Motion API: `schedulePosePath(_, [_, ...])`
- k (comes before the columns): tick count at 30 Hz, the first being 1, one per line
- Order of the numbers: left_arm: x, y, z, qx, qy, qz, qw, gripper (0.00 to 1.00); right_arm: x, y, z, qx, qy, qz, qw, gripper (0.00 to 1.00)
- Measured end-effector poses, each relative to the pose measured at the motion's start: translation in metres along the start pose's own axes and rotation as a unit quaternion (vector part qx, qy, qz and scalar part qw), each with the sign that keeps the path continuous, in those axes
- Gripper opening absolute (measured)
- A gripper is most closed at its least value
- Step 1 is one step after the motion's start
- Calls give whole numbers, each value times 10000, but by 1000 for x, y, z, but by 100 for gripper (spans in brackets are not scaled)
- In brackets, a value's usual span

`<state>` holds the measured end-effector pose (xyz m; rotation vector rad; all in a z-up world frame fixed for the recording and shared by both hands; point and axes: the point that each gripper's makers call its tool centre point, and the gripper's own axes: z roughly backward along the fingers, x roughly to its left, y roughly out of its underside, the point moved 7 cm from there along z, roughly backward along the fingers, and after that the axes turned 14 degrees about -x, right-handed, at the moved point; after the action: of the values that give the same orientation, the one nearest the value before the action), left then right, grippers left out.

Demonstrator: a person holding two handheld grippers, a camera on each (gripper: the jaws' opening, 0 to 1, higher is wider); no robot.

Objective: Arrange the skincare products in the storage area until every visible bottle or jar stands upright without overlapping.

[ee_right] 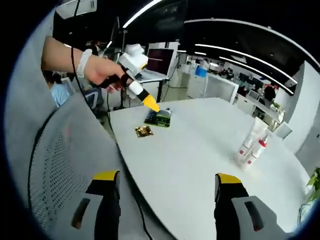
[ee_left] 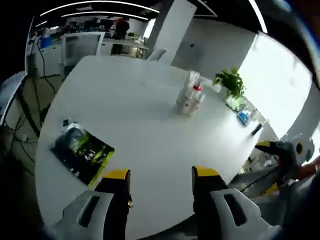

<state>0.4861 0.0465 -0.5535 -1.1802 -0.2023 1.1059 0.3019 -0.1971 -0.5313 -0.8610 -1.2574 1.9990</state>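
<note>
Left gripper view: my left gripper hangs over the near edge of the white table, its two yellow-tipped jaws spread wide with nothing between them. The skincare bottles stand in a tight cluster well across the table from me, white with red caps and labels, all upright as far as I can tell (they are small here, so I cannot count them surely). To the left of my jaws a dark green packet lies flat on the tabletop. Beyond the bottles a potted plant sits at the far edge, and my right gripper shows at the right side, off the table.

Right gripper view: my right gripper hovers just past the table edge, jaws wide apart and empty, with a grey mesh chair back close on the left. The bottles stand on the right part of the table, upright and touching or nearly so. Farther off, the hand holds my left gripper above the green packet, whose neighbour is a small yellow-and-dark card. I cannot tell from here how those jaws stand.
</note>
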Motion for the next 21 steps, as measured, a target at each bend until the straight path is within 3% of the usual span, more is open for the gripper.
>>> schedulePosePath(3, [21,-12,-4,-289,-395,466,9977,66,0,0,-4,-7,108,132,9999,69])
schedulePosePath(7, [40,-17,-7,-389,-697,394,9960,74,1,3,-3,126,50,280,9995,65])
schedulePosePath(14, [68,-11,-21,-264,-1215,324,9917,90,2,1,-2,81,-22,355,9993,56])
schedulePosePath(21, [90,0,-43,101,-1591,414,9863,89,-3,6,-2,251,5,237,9994,56])
